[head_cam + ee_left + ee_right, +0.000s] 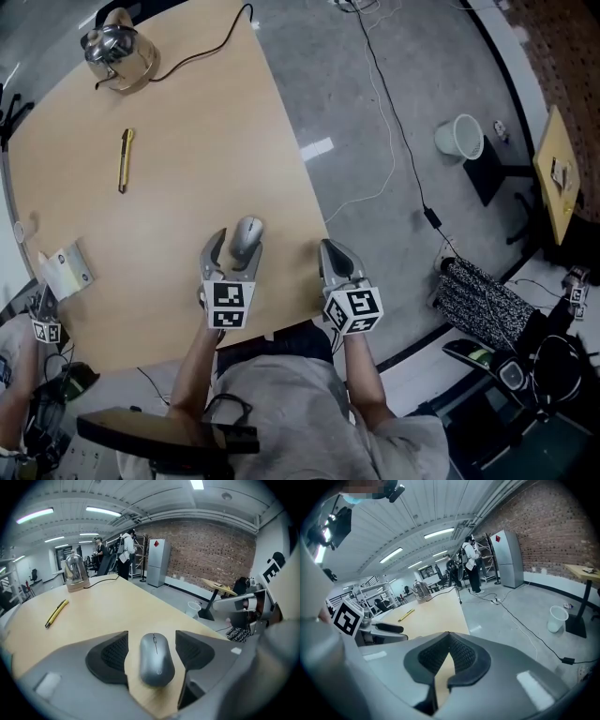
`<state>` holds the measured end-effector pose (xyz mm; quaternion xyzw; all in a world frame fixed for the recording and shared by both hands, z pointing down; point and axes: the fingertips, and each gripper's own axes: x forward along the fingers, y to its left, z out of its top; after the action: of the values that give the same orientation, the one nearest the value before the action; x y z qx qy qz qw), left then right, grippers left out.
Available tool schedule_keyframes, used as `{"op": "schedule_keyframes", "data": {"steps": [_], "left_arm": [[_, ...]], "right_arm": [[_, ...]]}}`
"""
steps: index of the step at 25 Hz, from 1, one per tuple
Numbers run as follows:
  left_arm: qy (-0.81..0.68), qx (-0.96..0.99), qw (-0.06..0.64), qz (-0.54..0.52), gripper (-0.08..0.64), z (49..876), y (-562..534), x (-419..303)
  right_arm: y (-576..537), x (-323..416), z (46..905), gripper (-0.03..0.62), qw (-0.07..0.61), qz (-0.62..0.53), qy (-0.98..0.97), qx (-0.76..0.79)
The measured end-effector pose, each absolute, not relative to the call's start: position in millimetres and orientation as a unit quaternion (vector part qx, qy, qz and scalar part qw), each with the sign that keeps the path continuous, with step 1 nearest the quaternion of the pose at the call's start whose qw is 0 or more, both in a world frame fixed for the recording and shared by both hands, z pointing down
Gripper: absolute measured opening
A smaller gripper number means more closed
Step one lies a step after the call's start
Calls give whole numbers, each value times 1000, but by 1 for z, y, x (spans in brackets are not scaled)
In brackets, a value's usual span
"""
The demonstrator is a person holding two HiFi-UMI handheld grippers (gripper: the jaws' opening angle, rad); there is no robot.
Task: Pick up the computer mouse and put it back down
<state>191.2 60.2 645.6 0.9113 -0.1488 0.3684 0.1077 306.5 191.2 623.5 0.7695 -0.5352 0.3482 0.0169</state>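
two grippers hang over the near edge of a pale wooden bench (187, 169), one in each of the person's hands. the left gripper (234, 251) points down at a slant toward the bench top, and its fingers (110, 656) stand wide apart. the grey mouse (155, 660) lies flat on the bench between them, its narrow front end pointing away from the gripper, with a strip of bare wood showing on each side, so neither finger presses on it. in the head view the mouse sits close to the bench's right edge, near the corner by the person. the right gripper (330, 253) is just to the right of the left one, over that same edge, and its fingers (461, 656) are closed together with their tips meeting and nothing between them. farther out on the bench a yellow pen (125, 159) lies by itself, well apart from the mouse. at the far end stands a shiny metal kettle (117, 49), with a dark cord (202, 52) running from it to the bench's far corner. on the grey floor (394, 234) to the right stands a white bin (459, 137), with thin cables trailing past it. the left gripper view shows a brick wall (206, 550) and people (125, 550) standing far behind the bench.
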Motion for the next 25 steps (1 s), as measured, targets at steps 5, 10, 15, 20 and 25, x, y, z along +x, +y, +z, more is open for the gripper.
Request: {"op": "schedule_keyframes", "data": {"steps": [5, 10, 15, 20, 25], "left_arm": [[-167, 921, 95, 340, 243, 618, 54, 183], [-194, 933, 86, 291, 165, 578, 44, 176], [-210, 937, 81, 268, 110, 549, 40, 163], [-241, 937, 73, 244, 51, 517, 36, 143], [-264, 934, 63, 230, 17, 495, 30, 116]], "right_arm": [[186, 300, 607, 7, 15, 336, -546, 767], [179, 294, 591, 6, 18, 320, -559, 765], [170, 283, 575, 6, 22, 308, -576, 757], [158, 267, 551, 6, 25, 291, -603, 743], [142, 244, 532, 6, 28, 276, -629, 726]]}}
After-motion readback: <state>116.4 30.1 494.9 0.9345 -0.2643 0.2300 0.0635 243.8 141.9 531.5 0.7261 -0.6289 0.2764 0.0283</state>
